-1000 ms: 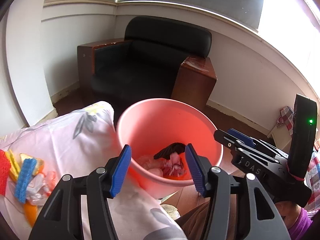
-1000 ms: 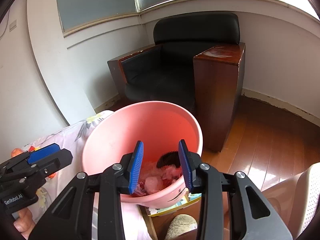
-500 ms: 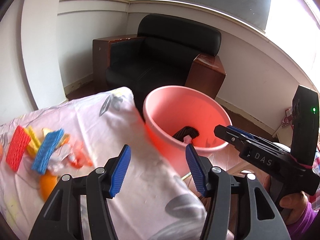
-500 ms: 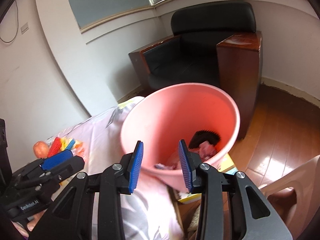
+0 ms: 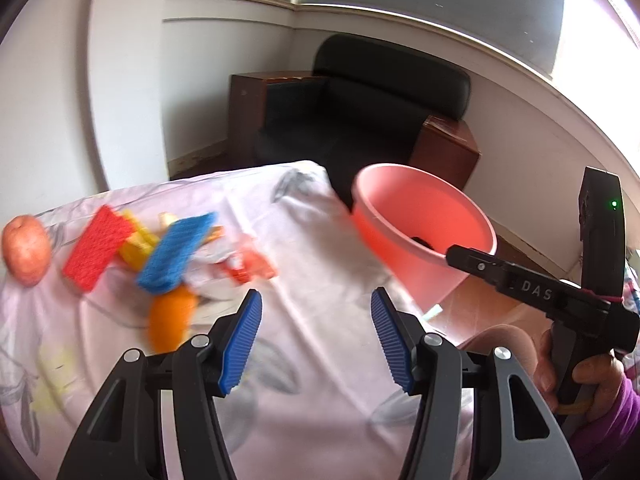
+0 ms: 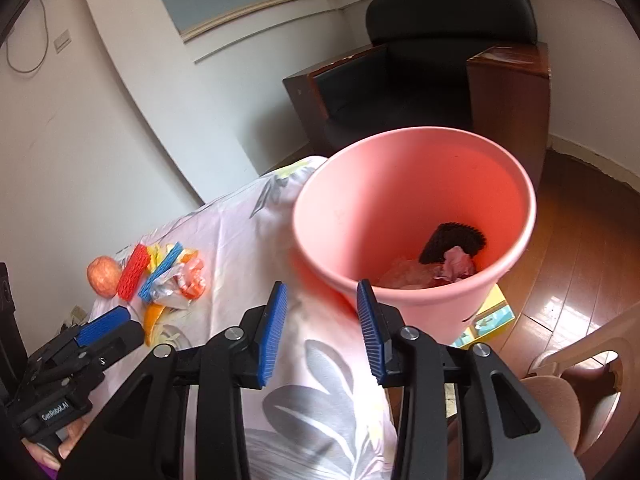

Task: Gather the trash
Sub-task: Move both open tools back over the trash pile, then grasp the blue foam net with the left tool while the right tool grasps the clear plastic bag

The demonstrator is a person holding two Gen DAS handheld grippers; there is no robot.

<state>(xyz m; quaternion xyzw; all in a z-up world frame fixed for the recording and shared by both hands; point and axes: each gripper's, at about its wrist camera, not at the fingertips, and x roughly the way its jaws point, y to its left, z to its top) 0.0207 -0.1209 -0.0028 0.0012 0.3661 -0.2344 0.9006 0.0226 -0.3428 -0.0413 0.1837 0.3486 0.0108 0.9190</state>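
A pink bin [image 5: 424, 232] [image 6: 412, 216] stands off the table's right edge with a black brush and crumpled wrappers inside [image 6: 452, 256]. On the floral cloth lies a trash pile: red foam net [image 5: 98, 248] [image 6: 134, 266], blue foam net [image 5: 178, 252] [image 6: 160, 270], yellow pieces [image 5: 138, 244], crumpled plastic [image 5: 248, 264] [image 6: 180, 284], orange peel [image 5: 170, 322] [image 6: 154, 318]. My left gripper [image 5: 316, 342] is open and empty above the cloth, right of the pile. My right gripper [image 6: 322, 332] is open and empty, near the bin's front rim.
An apple [image 5: 26, 250] [image 6: 104, 276] lies left of the pile. A black armchair [image 5: 360, 116] with wooden sides stands behind the bin. A box [image 6: 486, 318] lies on the wooden floor beside the bin. A plastic chair [image 6: 580, 380] is at the right.
Both grippers have swung left and back from over the bin toward the table. The trash pile and the apple have come into view. Both stay open and empty.
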